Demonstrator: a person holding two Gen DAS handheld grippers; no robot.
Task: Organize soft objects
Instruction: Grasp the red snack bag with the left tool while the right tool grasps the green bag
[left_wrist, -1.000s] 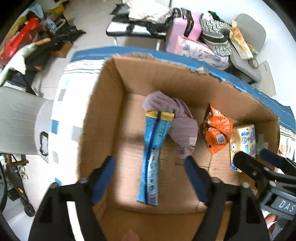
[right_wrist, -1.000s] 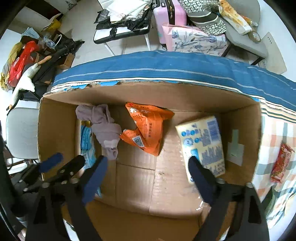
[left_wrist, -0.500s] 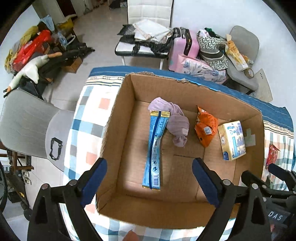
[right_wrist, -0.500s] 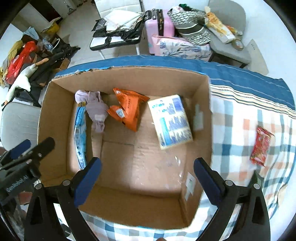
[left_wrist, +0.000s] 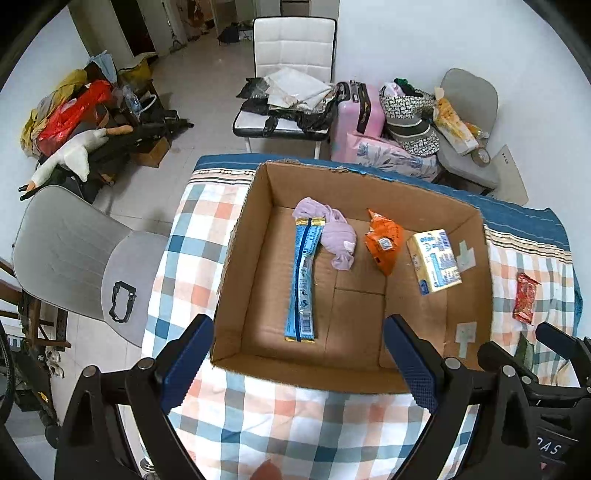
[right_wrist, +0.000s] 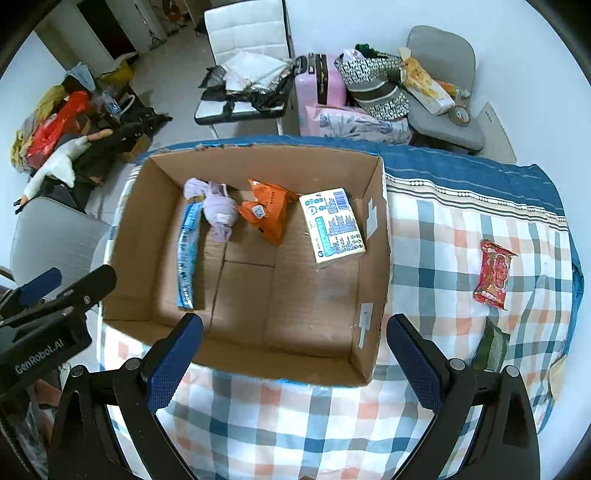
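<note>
Box (right_wrist: 373, 266) sits beyond both wide-apart, empty grippers.

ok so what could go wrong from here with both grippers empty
The red snack packet lies flat on the checked cloth, so the open right gripper might snag fabric with it. A dark green packet near the cloth's edge could get knocked off. The cardboard box wall may catch a low carry.

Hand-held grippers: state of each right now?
Left hand-held gripper: open, holding nothing.
Right hand-held gripper: open, holding nothing.
</note>
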